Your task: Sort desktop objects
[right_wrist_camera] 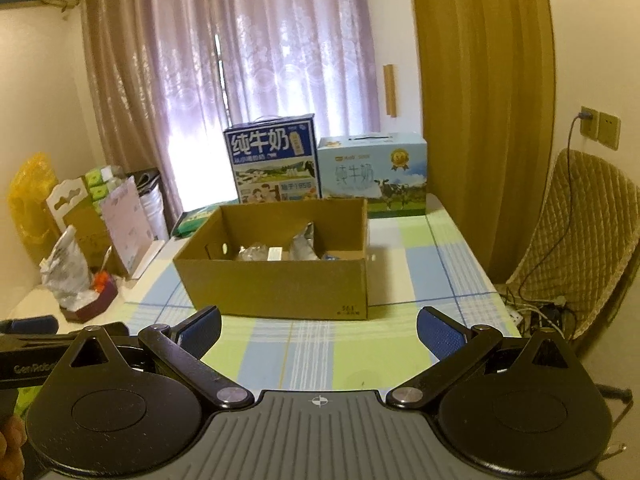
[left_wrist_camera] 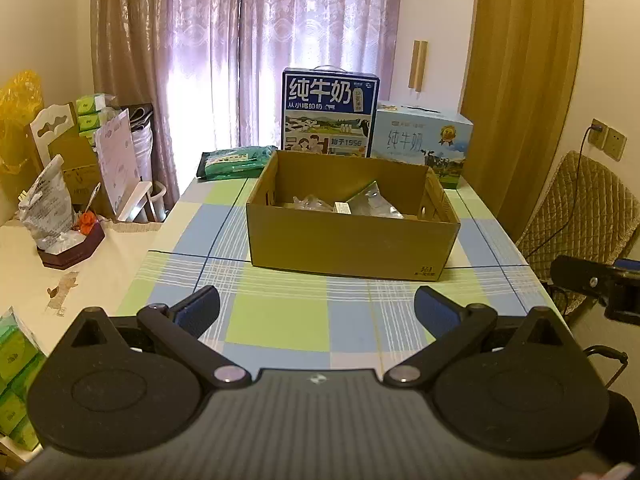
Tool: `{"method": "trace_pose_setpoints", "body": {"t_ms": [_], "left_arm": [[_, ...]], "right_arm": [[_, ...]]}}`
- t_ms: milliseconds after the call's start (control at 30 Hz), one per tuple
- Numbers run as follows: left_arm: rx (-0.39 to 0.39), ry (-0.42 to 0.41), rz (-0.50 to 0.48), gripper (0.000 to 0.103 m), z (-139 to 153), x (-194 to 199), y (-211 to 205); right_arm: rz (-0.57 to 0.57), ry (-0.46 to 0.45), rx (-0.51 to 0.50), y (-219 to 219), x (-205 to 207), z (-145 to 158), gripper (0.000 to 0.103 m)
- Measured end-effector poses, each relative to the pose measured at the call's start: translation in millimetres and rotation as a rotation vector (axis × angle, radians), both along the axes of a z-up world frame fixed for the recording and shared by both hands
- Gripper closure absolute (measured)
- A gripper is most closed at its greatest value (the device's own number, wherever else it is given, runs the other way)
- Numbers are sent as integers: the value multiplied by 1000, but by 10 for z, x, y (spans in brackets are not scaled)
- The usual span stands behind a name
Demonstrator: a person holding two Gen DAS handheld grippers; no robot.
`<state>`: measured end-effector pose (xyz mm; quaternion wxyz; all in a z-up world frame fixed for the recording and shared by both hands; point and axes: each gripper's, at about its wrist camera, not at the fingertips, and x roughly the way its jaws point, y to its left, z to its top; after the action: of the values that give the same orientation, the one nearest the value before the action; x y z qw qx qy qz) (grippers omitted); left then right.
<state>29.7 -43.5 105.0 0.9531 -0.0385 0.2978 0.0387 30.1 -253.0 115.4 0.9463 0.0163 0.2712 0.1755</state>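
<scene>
**A:** so where's everything sitting right now?

**B:** the cardboard box (left_wrist_camera: 352,236) is out in the middle of the surface (left_wrist_camera: 280,320), top open, plain brown corrugated walls with little cut-out slots near the rim; inside there's crinkly clear plastic, a silvery foil pouch (left_wrist_camera: 372,200) leaning on a slant and a small pale carton (left_wrist_camera: 342,208); can't tell what else is down there

**A:** and the grippers?

**B:** both pulled back from the box on the near side; left hand-held gripper (left_wrist_camera: 316,312) has its blue-padded fingers spread wide with nothing between them; right hand-held gripper (right_wrist_camera: 318,330) same deal, fingers wide apart and empty; you can spot the right one poking in at the edge of the left camera

**A:** room to move?

**B:** decent; a bare strip of the checked cloth, green, blue and white squares, runs between the fingertips and the box's front wall; the far edge is tighter: a dark blue milk carton case (left_wrist_camera: 330,112) stands upright just behind the box, a pale blue milk case (left_wrist_camera: 424,144) beside it, a flat green packet (left_wrist_camera: 234,162) at the far-left corner

**A:** the sides?

**B:** left is a cluttered white counter (left_wrist_camera: 60,264) with a crumpled bag; right edge drops off to a quilted chair (left_wrist_camera: 580,208)
</scene>
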Motion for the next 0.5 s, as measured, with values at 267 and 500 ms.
{"method": "trace_pose_setpoints", "body": {"t_ms": [267, 500], "left_arm": [[1, -12, 2, 1, 56, -78, -7], [-5, -19, 4, 1, 75, -101, 11]], "right_arm": [[12, -8, -14, -20, -126, 37, 2], [13, 0, -31, -13, -143, -5, 2]]}}
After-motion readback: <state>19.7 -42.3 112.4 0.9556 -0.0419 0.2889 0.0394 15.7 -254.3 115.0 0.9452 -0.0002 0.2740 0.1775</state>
